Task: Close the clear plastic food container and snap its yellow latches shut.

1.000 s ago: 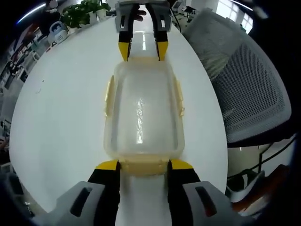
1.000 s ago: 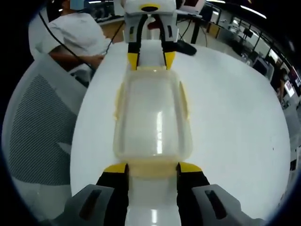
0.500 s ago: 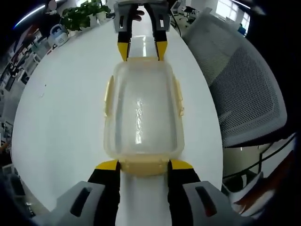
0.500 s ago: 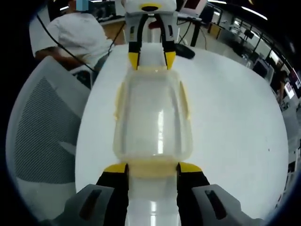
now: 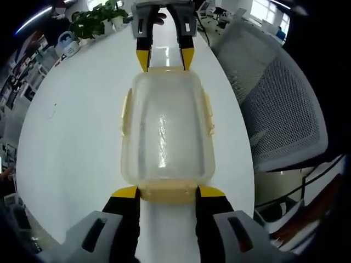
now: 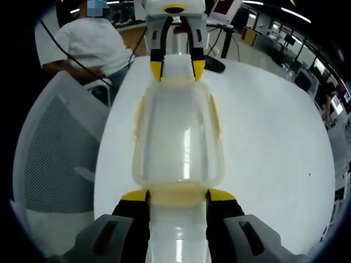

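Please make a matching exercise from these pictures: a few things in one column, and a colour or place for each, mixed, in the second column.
Things:
1. container
2. chair
3. plant
4. table

Descriptions:
A. grey mesh, beside the table
B. white, round-edged
C. clear with yellow latches, between the two tools
D. green, at the far table edge

Pairs: 1-C, 2-A, 3-D, 4-B
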The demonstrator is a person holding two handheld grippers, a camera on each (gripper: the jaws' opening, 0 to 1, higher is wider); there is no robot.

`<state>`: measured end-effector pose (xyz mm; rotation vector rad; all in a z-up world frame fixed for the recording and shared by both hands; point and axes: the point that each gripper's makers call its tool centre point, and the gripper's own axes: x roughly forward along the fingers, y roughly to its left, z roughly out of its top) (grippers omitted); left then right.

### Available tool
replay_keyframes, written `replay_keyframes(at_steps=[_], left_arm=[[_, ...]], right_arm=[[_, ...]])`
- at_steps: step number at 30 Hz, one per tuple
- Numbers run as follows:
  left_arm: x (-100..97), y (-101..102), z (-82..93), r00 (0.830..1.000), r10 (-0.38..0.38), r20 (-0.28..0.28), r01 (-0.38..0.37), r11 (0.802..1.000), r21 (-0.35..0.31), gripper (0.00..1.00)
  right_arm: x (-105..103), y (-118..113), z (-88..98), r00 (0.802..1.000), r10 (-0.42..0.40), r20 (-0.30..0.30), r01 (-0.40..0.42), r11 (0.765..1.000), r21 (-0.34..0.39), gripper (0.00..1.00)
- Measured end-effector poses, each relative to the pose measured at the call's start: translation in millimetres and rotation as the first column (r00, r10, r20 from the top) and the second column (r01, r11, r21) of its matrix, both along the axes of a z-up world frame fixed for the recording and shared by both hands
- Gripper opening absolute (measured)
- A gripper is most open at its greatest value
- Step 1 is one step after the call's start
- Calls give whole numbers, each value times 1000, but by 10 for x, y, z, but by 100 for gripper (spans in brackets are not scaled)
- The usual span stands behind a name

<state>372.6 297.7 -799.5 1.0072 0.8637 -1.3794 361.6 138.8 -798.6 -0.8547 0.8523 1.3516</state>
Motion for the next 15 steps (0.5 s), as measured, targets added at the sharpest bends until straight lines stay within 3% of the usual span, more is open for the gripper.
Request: replay_keyframes(at_steps=[15], left_arm=[[-12,-155,140,1000,13,13,-13,1000,3,39]], right_arm=[[15,-152,129,1000,13,13,-13,1000,-7,38]])
